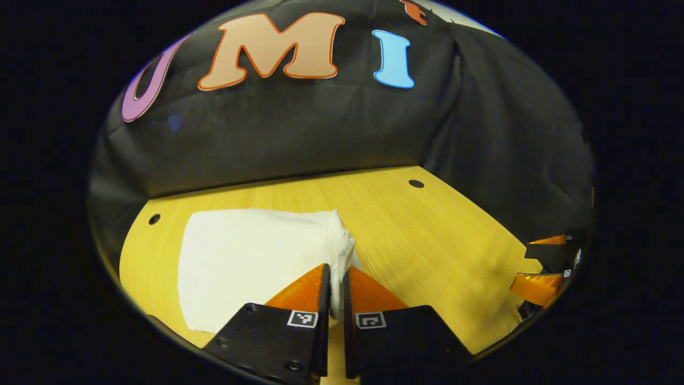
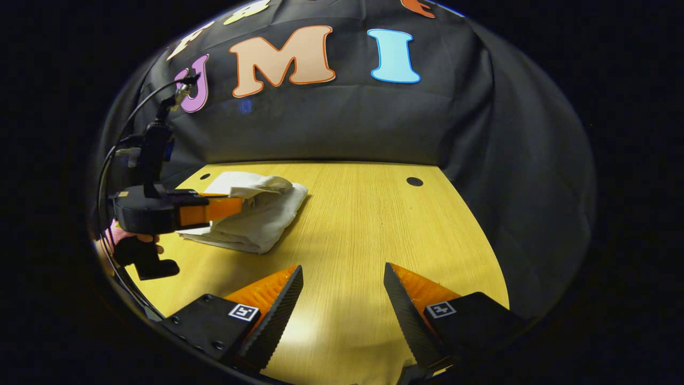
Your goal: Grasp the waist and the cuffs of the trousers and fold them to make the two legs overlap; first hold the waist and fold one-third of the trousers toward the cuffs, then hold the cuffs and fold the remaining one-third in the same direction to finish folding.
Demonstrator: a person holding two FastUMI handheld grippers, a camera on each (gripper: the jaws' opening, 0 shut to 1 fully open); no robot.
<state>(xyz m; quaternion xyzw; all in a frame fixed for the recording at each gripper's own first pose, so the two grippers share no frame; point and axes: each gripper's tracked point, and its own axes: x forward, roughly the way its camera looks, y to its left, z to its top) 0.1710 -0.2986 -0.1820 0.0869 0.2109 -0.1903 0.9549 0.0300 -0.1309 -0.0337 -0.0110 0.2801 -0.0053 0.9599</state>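
White trousers (image 1: 251,256) lie folded into a compact stack on the wooden table (image 1: 427,235). My left gripper (image 1: 335,275) is shut on a raised edge of the cloth at the stack's right side; the fabric bunches up between its fingers. In the right gripper view the same trousers (image 2: 262,214) rest at the table's far left, with the left gripper (image 2: 238,204) clamped on their top layer and a hand (image 2: 133,238) holding it. My right gripper (image 2: 342,275) stands open over bare table, well to the right of the trousers, with nothing between its fingers.
The table (image 2: 363,224) has small dark holes (image 2: 414,181) near its back corners. The black cloth wall (image 2: 347,123) closes the back and right sides. The right gripper's fingers (image 1: 539,286) show at the right edge of the left gripper view.
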